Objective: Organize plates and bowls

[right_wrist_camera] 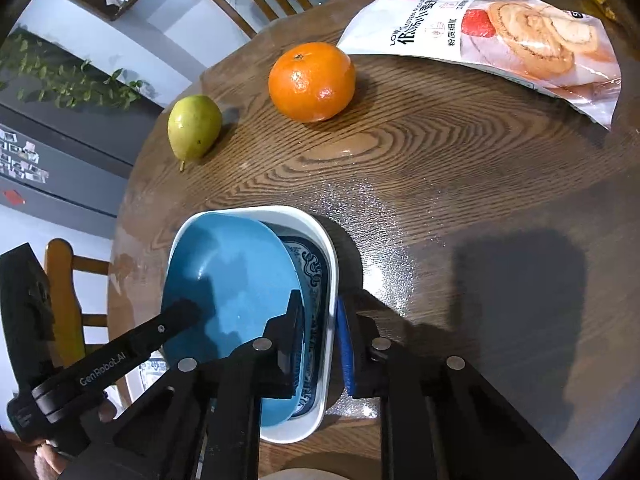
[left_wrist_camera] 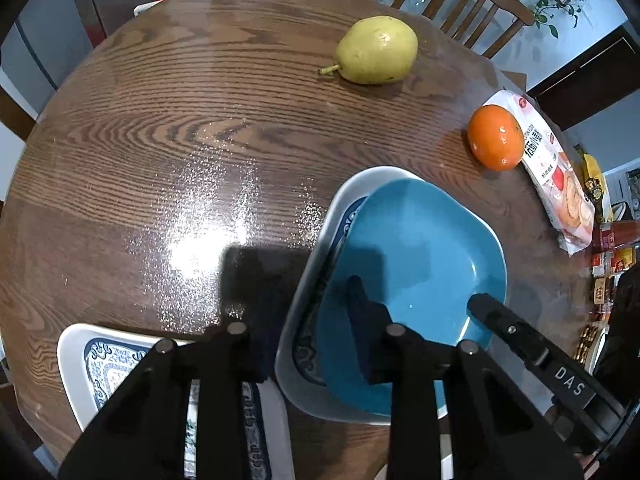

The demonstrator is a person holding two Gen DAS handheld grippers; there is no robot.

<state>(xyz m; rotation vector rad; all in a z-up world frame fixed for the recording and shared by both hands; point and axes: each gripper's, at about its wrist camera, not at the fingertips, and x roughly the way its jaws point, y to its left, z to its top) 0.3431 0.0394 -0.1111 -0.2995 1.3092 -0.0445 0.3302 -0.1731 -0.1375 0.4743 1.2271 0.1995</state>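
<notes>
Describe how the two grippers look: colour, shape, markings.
Both are matte black, with angular linkage arms joined by round silver pins. The left gripper reads "GenRobot.AI" in white along a finger; the right gripper reads "DAS" and has a blue pad on one finger. No cables visible.

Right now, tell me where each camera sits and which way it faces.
Left wrist: on the left gripper, looking down over its fingers straddling the white dish's rim; right gripper enters at right.
Right wrist: on the right gripper, looking down at its fingers straddling the dish's opposite rim; left gripper enters at left.
Shared: blue plate in the dish, pear, orange, packet, table.
</notes>
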